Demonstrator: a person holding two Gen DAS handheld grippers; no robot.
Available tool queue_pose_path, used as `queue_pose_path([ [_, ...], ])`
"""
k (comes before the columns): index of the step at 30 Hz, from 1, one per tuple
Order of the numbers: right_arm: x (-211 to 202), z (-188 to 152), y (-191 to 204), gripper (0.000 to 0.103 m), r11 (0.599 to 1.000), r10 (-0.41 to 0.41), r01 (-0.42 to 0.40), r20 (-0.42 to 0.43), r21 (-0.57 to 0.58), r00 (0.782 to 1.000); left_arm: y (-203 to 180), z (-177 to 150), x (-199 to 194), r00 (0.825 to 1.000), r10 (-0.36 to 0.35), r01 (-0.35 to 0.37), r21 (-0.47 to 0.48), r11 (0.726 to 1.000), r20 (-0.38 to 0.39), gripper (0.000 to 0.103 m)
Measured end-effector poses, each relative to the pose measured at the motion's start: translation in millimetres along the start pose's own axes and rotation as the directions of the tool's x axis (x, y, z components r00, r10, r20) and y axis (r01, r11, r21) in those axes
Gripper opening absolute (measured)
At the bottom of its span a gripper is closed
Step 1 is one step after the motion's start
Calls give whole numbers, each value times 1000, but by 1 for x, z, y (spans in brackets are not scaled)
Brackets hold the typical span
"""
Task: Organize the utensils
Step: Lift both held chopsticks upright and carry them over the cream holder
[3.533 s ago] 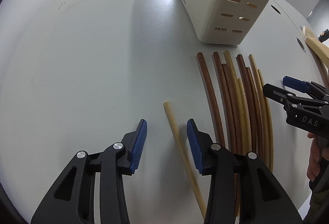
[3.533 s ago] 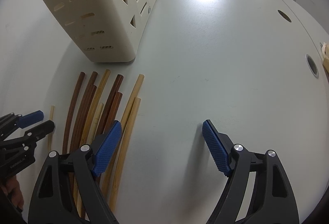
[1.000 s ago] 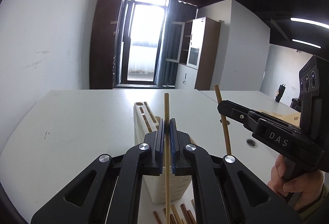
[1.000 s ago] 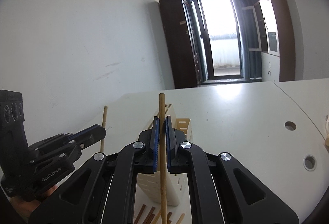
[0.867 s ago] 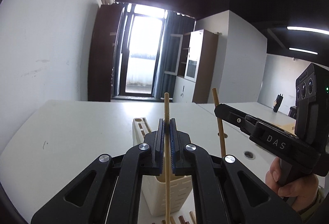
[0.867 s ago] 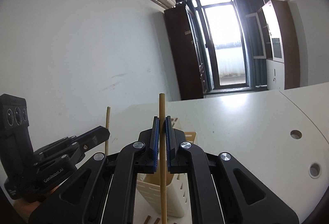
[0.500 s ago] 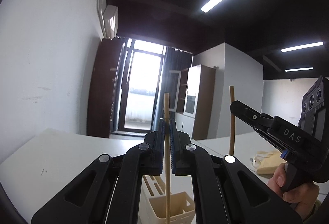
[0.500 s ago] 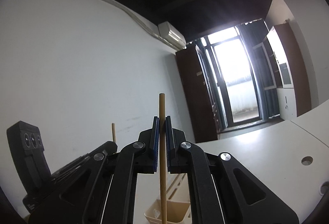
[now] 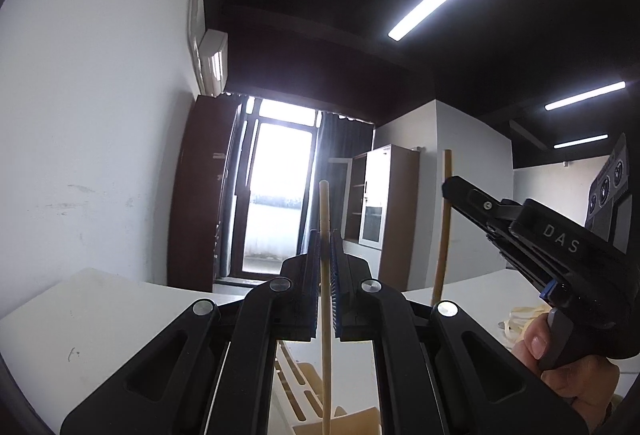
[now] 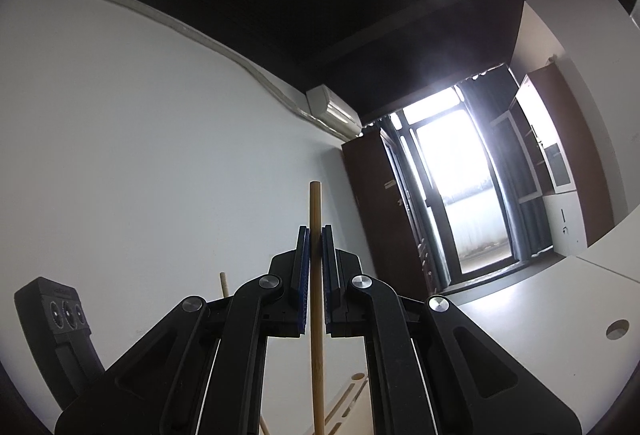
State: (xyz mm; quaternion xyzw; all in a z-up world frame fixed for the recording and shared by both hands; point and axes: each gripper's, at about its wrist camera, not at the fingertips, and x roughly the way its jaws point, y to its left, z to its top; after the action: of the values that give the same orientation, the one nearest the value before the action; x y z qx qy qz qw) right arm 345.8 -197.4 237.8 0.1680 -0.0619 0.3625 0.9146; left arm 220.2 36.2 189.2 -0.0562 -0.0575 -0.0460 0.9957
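My left gripper (image 9: 326, 235) is shut on a pale wooden chopstick (image 9: 324, 203) that stands upright between the blue pads. My right gripper (image 10: 316, 235) is shut on a slightly darker chopstick (image 10: 315, 203), also upright. Both point a little above level, side by side. In the left wrist view the right gripper (image 9: 450, 189) shows at the right with its chopstick (image 9: 443, 235) and a hand (image 9: 576, 375) on the grip. Only the slotted top of the cream utensil holder (image 9: 304, 387) shows, at the bottom edge below the grippers. The loose chopsticks on the table are hidden.
The white table (image 9: 100, 315) runs back to a wall, a dark cabinet and a bright glass door (image 9: 276, 195). Round cable holes (image 10: 617, 329) sit in the table at the right. The left gripper's camera housing (image 10: 60, 315) shows low on the left.
Both grippers have tilted upward and risen slightly with their chopsticks. The holder and table have slid down to the bottom edge; wall and ceiling now fill the views.
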Motion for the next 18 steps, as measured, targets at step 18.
queue_pose_path([
  [18, 4, -34, -11, 7, 999, -27, 21, -190, -33, 981, 7, -37, 8, 989, -21, 23, 11, 1000, -143, 4],
])
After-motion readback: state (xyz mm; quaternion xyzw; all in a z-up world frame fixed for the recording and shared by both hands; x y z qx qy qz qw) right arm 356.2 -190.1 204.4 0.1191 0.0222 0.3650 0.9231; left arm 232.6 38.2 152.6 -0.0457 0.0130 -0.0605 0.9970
